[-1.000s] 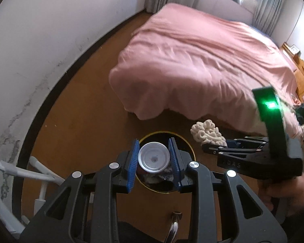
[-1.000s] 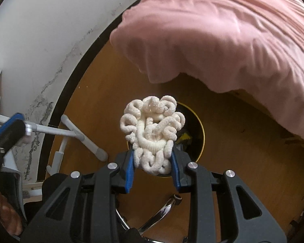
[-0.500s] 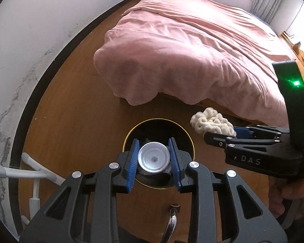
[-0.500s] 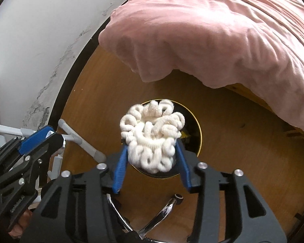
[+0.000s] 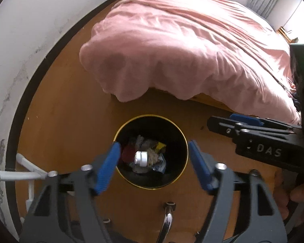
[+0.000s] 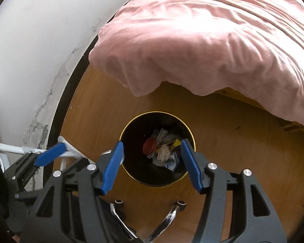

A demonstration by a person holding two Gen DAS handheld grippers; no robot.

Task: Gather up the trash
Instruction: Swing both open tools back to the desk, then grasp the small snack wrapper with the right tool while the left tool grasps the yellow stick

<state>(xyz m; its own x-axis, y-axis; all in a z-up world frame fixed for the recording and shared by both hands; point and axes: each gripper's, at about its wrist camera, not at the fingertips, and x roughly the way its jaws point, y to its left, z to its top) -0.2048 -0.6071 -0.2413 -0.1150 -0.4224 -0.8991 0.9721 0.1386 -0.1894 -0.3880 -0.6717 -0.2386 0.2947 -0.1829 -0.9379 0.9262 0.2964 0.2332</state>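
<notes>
A black trash bin with a gold rim (image 5: 184,141) (image 6: 192,139) stands on the wooden floor below both grippers. My left gripper (image 5: 153,165) is open and empty above it. A white bottle (image 5: 140,158) lies in the bin on other trash. My right gripper (image 6: 152,162) is open and empty above the bin too. The cream knitted bundle (image 6: 164,152) lies in the bin beside a red lid (image 6: 149,144) and crumpled wrappers. The right gripper shows from the side in the left wrist view (image 5: 218,122); one blue finger of the left gripper (image 6: 50,154) shows in the right wrist view.
A bed with a pink cover (image 5: 188,46) (image 6: 212,36) stands just beyond the bin. A white wall with a dark skirting (image 5: 20,46) runs along the left. White tube legs (image 5: 24,174) stand at the left. Chrome chair-base legs (image 6: 168,218) lie below the grippers.
Both grippers have opened. The white bottle dropped from the left gripper into the bin, and the knitted bundle dropped from the right gripper into the bin.
</notes>
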